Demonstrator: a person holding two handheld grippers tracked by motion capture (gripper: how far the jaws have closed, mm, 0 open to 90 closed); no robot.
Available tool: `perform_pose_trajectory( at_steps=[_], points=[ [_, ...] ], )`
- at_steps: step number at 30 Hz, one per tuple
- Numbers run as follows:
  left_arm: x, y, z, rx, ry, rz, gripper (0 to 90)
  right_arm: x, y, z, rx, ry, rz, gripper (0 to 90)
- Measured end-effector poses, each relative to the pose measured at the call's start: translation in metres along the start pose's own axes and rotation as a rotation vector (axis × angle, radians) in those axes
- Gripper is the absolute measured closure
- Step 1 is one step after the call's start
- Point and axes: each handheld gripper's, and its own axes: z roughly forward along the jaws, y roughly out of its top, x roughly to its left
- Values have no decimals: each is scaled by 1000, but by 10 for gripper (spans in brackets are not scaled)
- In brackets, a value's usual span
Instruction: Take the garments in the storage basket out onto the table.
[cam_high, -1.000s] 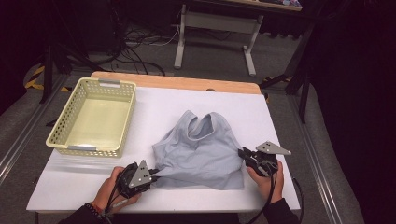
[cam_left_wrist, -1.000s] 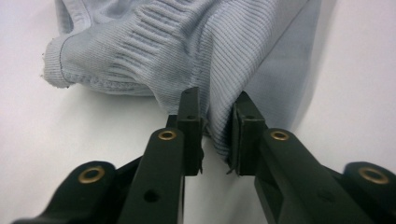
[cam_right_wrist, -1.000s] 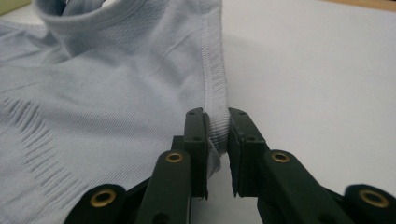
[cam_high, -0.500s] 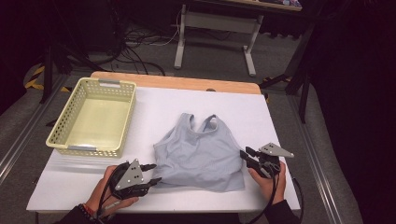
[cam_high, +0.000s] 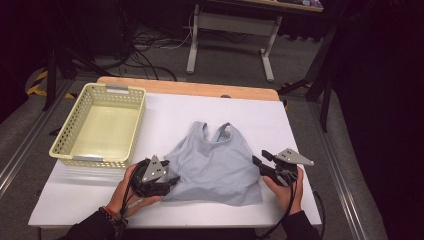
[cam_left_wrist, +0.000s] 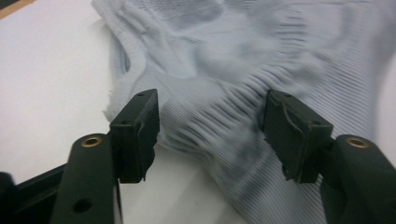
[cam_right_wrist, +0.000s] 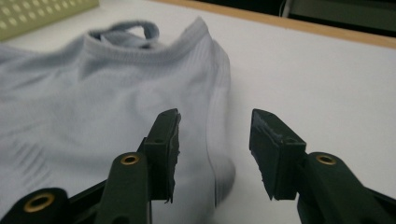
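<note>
High view: top (cam_high: 215, 162) spread flat, well inside table (cam_high: 300, 120) edges.

Table (cam_high: 300, 130): white top, wooden strip along far edge. On it: pale yellow perforated basket (cam_high: 65, 150) at left; light grey-blue ribbed sleeveless top (cam_high: 215, 165) spread flat, near centre.

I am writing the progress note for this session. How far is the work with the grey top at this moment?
Done: the grey tank top lies spread flat on the white table, straps away from the person. In hand: the left gripper and right gripper have just been opening, jaws apart around its lower corners, not pinching. Left: probably folding, perhaps moving it into the yellow basket, which holds nothing.
</note>
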Motion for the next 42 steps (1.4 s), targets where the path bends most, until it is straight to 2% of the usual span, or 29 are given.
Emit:
perform_pose_trajectory(
  at_steps=[1,3,4,6,8,10,11,12,13,14,16,17,18,22,23,24,25,26,27,29,33,34,37,39,40,41,42],
  points=[
    [0,0,0,0,0,0,381,-2,3,3,-13,10,1,531],
    [3,9,8,17,40,38,383,-8,13,13,0,40,-19,531],
    [3,9,8,17,40,38,394,-8,13,13,0,40,-19,531],
    [6,17,10,-6,26,40,400,-13,25,25,5,39,-46,538],
    [10,24,7,-53,11,27,401,-19,41,40,8,71,-49,534],
    [11,26,5,-69,12,22,401,-21,45,44,8,79,-44,531],
    [13,29,1,-87,22,24,401,-22,52,51,19,101,-43,519],
    [16,32,-5,-122,26,5,415,-21,64,64,38,109,-68,505],
    [16,32,-5,-122,26,5,424,-21,64,64,38,109,-68,505],
    [18,34,-8,-119,25,-3,424,-21,71,74,55,126,-78,501],
    [18,33,-7,-100,38,-1,437,-20,74,78,73,129,-81,498],
    [18,30,-3,-71,51,7,447,-20,78,94,126,124,-91,498],
    [19,26,3,-26,51,13,455,-19,79,101,147,119,-94,498],
    [24,16,19,43,39,0,529,-15,76,124,221,119,-128,503],
    [24,16,19,43,39,0,547,-13,74,129,237,117,-134,504],
    [26,13,23,75,34,5,569,-11,72,135,256,131,-140,504],
    [26,13,23,75,34,5,581,-11,72,135,256,131,-140,504],
    [27,11,27,98,21,-1,593,-9,71,144,286,117,-144,498],
    [27,11,27,98,21,-1,611,-9,71,144,286,117,-144,498],
    [27,6,32,128,4,-13,637,-7,69,155,321,115,-157,494],
    [29,3,32,122,-15,-29,672,-6,63,167,380,105,-181,464],
    [28,1,32,124,-25,-31,694,-6,63,168,374,106,-174,457],
    [27,1,31,128,-21,-23,733,-7,64,171,360,90,-141,440],
    [27,0,30,132,-14,-26,769,-8,66,172,342,97,-133,478],
    [27,0,30,134,-2,-24,808,-8,65,173,337,97,-124,530],
    [27,0,30,134,-2,-24,830,-8,65,173,337,97,-124,530],
    [27,-1,29,134,-3,-23,840,-9,64,175,339,94,-119,614]
  ],
)
